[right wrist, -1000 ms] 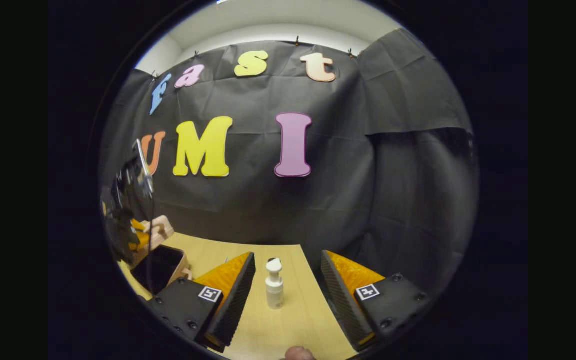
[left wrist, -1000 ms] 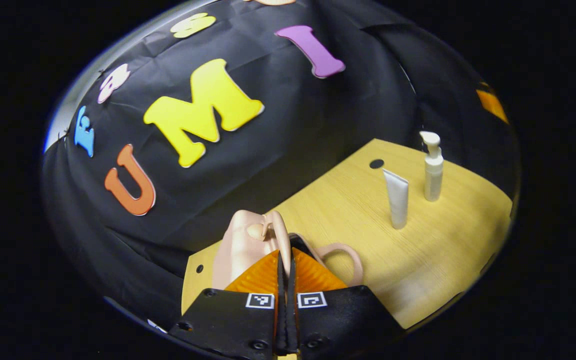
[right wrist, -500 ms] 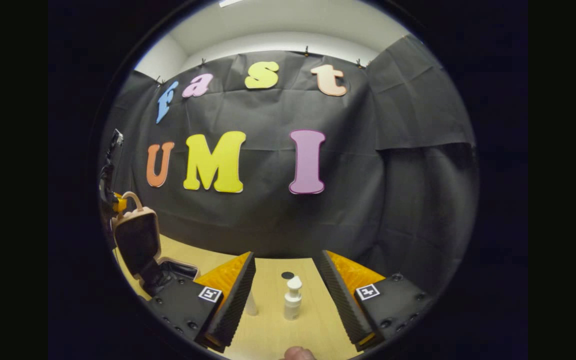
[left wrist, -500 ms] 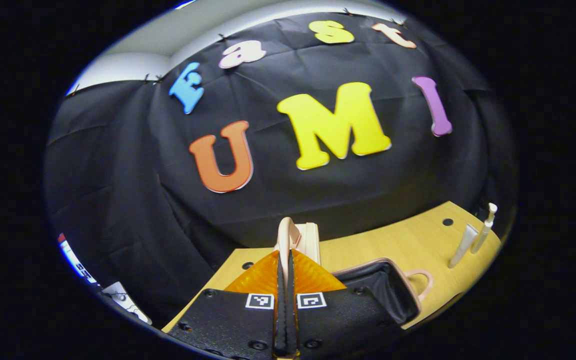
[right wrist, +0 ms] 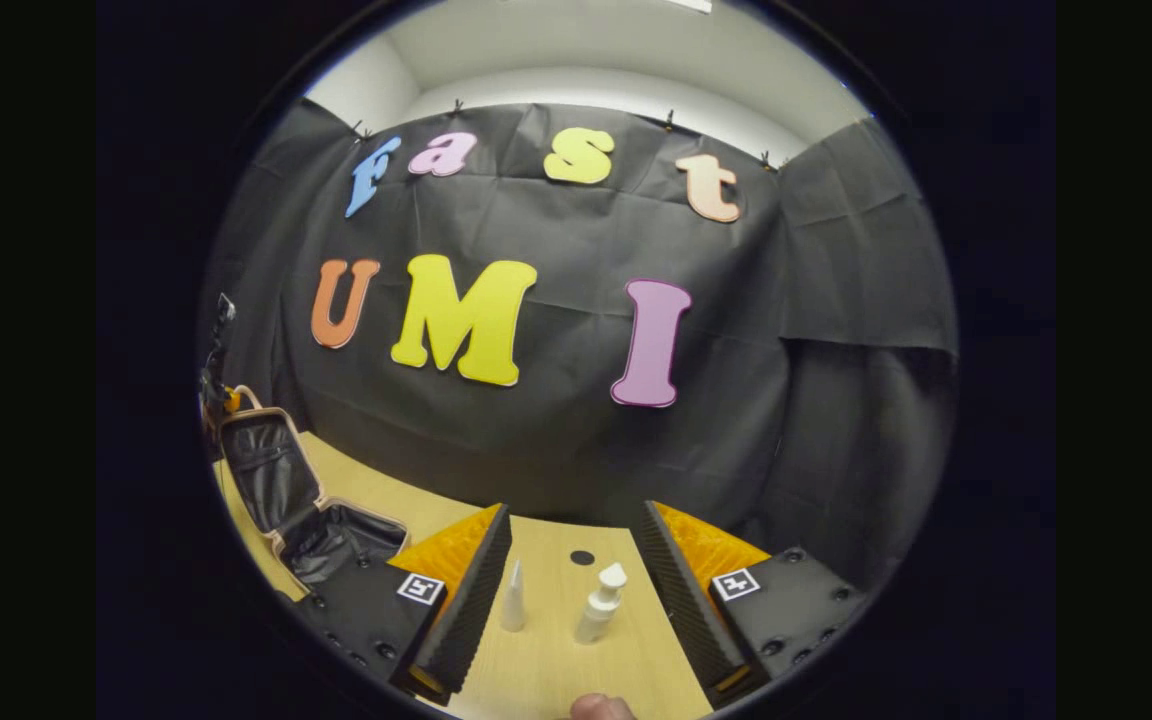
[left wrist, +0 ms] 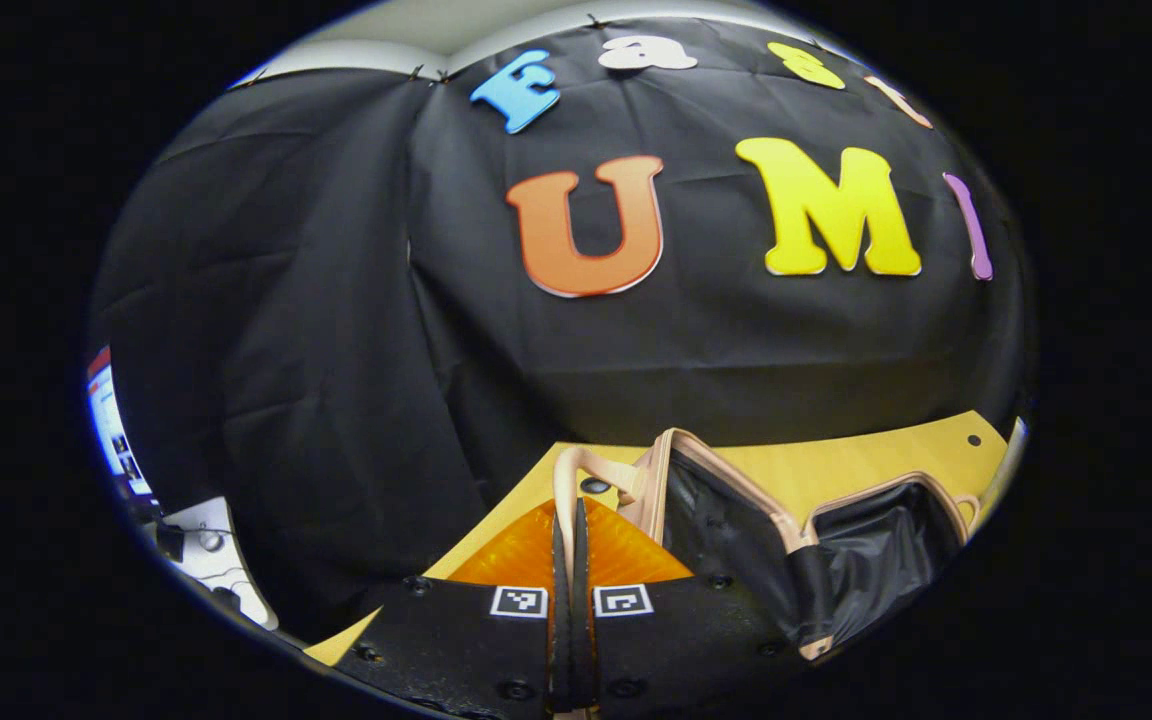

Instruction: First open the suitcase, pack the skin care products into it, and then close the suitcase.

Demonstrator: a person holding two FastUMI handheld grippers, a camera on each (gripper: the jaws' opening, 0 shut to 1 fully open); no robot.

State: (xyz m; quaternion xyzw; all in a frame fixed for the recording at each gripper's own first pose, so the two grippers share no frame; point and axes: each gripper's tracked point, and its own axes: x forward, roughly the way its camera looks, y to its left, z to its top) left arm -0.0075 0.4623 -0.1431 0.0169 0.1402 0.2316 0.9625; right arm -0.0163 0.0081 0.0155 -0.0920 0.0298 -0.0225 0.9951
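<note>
My left gripper [left wrist: 570,520] stayed clamped on the handle [left wrist: 576,462] of the suitcase [right wrist: 288,490], its lid raised on the table [right wrist: 546,670]. My right gripper [right wrist: 568,560] gaped wide before the tube [right wrist: 513,598] and pump bottle [right wrist: 601,604].

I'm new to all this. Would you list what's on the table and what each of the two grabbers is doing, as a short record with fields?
suitcase: open on the wooden table, lid raised, dark lining showing
suitcase lid handle: pinched by the left gripper
left gripper: shut on the handle, holding the lid up
right gripper: open, holding nothing
tube: standing upright on the table, ahead of the right gripper
pump bottle: standing beside the tube, apart from it
packed so far: nothing visible inside the suitcase
</note>
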